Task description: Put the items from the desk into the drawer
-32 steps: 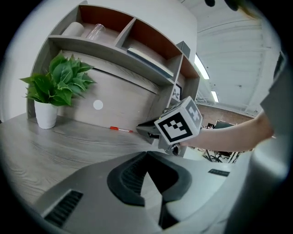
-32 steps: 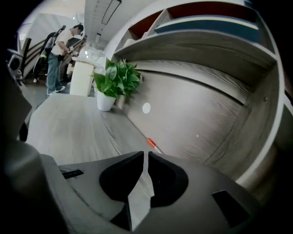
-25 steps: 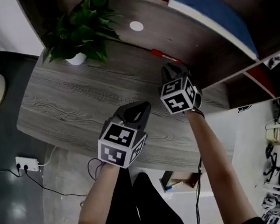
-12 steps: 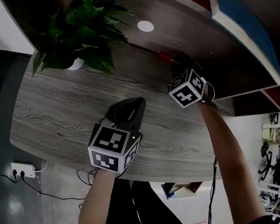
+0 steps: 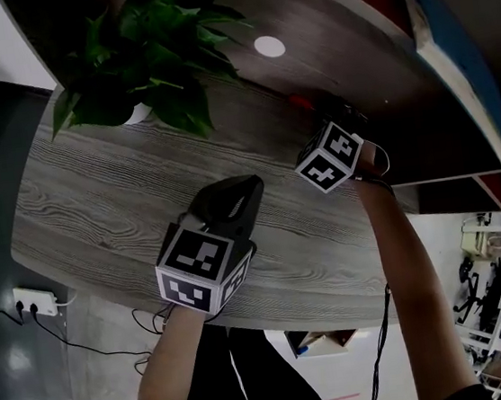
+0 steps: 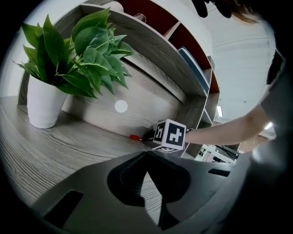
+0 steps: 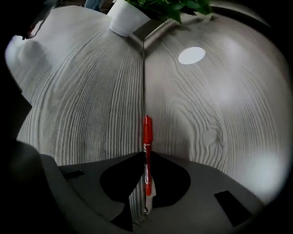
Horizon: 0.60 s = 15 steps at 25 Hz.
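A red pen point(image 7: 146, 137) lies at the back of the grey wood desk point(image 5: 96, 195), along the seam with the upright back panel. It also shows as a red tip point(image 5: 300, 102) in the head view and as a red tip point(image 6: 135, 136) in the left gripper view. My right gripper point(image 7: 146, 155) points down at the pen; its jaws have just been closing and now pinch the barrel. In the head view the right gripper point(image 5: 330, 126) covers most of the pen. My left gripper point(image 5: 247, 188) hovers over the desk's middle, with the left gripper point(image 6: 146, 154) shut and nothing between its jaws.
A leafy plant point(image 5: 143, 63) in a white pot point(image 5: 138, 114) stands at the desk's back left. A white round disc point(image 5: 269, 46) sits on the back panel. Shelves with a blue book point(image 5: 449, 43) rise at the right. A power strip point(image 5: 35, 301) lies on the floor.
My right gripper has rolled, dropped toward the back edge and closed round the red pen. My left gripper has slid a little across the desk.
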Each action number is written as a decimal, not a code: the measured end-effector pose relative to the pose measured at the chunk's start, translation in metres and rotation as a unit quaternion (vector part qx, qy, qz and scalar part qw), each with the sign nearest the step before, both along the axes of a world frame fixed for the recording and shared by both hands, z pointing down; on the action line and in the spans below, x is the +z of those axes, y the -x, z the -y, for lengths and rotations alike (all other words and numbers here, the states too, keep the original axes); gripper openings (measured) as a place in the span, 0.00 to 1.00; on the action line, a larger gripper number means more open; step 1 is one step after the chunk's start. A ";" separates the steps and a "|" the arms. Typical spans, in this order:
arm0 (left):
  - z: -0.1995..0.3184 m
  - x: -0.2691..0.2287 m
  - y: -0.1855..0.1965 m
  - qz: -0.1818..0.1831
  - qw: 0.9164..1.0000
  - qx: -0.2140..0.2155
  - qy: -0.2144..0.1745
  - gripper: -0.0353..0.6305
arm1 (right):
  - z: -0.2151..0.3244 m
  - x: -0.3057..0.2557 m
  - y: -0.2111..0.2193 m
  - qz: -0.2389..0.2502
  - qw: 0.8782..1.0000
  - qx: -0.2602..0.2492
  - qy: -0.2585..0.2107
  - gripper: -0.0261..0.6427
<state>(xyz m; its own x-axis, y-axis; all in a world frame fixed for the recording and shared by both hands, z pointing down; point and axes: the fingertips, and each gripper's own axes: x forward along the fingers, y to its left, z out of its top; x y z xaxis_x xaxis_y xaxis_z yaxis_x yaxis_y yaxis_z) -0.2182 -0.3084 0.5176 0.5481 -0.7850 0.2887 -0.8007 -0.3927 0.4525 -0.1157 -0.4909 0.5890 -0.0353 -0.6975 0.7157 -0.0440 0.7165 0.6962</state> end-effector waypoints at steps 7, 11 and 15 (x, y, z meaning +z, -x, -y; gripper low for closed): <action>0.002 -0.002 0.000 -0.005 1.000 0.001 -0.002 0.09 | 0.002 0.000 0.001 -0.005 1.000 0.018 -0.012 0.07; 0.003 -0.002 0.003 -0.006 1.000 -0.002 -0.002 0.09 | 0.002 0.000 0.001 0.000 1.000 0.026 0.003 0.07; -0.003 -0.002 0.000 -0.005 1.000 -0.001 0.000 0.09 | 0.000 -0.002 0.002 0.003 1.000 0.000 -0.019 0.11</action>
